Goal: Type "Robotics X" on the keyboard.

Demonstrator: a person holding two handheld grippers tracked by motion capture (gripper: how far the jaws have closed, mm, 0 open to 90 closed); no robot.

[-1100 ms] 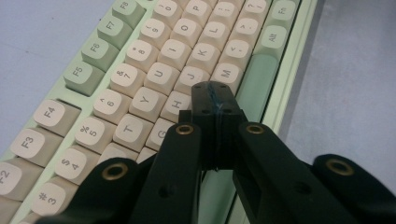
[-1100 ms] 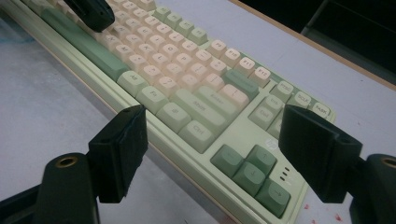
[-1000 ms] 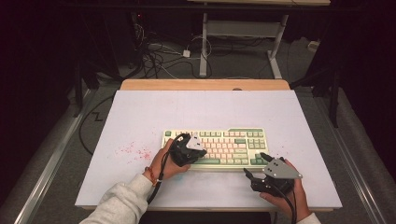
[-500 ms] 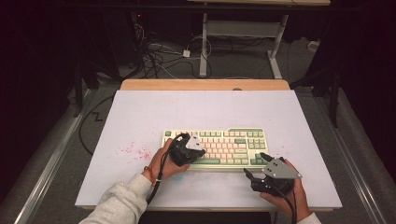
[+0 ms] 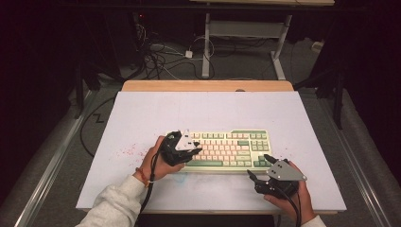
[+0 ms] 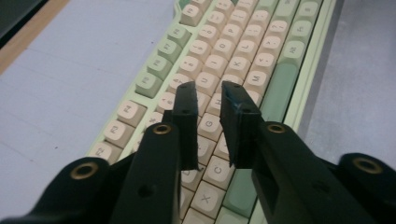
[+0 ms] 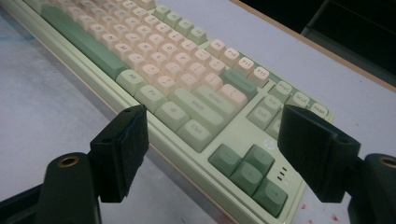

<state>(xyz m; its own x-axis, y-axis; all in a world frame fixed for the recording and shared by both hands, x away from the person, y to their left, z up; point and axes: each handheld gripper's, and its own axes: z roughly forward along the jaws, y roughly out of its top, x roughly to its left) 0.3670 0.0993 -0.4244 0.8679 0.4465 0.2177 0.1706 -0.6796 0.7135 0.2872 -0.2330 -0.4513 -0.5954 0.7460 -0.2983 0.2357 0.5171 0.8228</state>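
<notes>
- The keyboard [image 5: 227, 150], cream and green, lies flat on the white tabletop [image 5: 142, 118], near its front edge and slightly right of centre.
- The left claw [image 6: 210, 100] hangs just above the left-middle letter keys with its jaws a narrow gap apart; they have just been opening, and nothing sits between them. In the high view the left claw [image 5: 189, 150] is over the keyboard's left end.
- The work in hand looks like pressing or picking at single keys with the left claw. To do it well, line one jaw tip over the centre of one keycap before coming down, so neighbouring keys are not caught.
- Come down straight, not slanted, or a tip may slip into the gap between caps.
- The right claw [image 7: 212, 149] is spread wide and empty, just off the keyboard's near right corner, by the arrow keys [image 7: 250, 175]; in the high view the right claw [image 5: 259, 172] rests at the tabletop's front.
- It is well placed to brace that corner if the keyboard slides.
</notes>
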